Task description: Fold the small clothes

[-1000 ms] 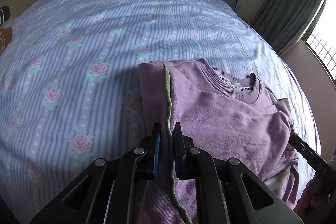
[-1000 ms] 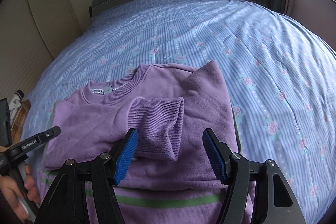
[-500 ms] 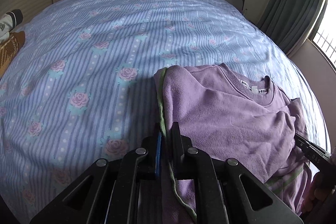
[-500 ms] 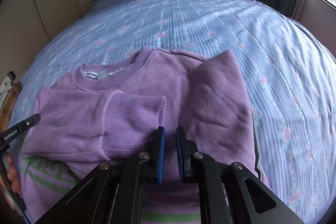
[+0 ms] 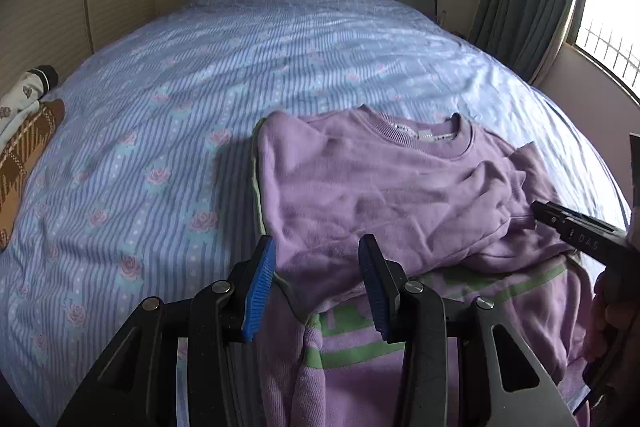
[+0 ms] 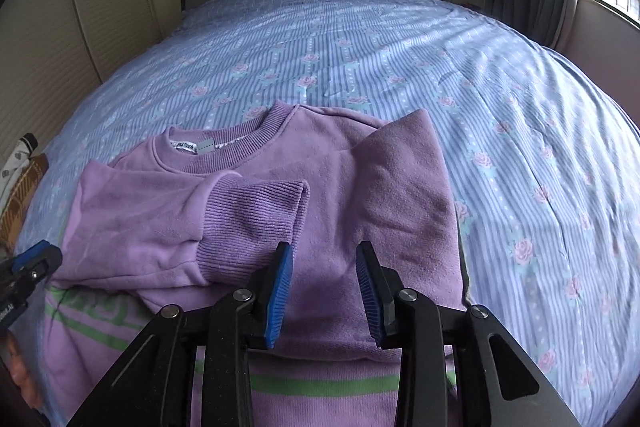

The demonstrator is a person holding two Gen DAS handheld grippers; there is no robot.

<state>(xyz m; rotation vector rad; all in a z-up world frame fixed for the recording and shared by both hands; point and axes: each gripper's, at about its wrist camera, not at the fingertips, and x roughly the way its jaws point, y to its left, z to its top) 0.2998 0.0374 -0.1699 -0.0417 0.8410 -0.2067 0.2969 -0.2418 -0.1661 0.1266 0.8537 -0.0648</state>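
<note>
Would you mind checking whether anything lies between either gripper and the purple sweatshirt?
Nothing visible does: the left gripper and right gripper, jaws just opened and empty, hover directly over the purple sweatshirt.

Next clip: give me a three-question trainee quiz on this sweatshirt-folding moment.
1. True or false: the left gripper is clamped on the sweatshirt.
2. Which part lies folded across the sweatshirt's chest, just ahead of the right gripper? A) hood B) ribbed cuff C) pocket
3. Fill in: the stripes near the hem are ____.

Key:
1. False; its jaws have just been opening and stand apart, above the fabric.
2. B, the ribbed cuff.
3. Green.
</note>
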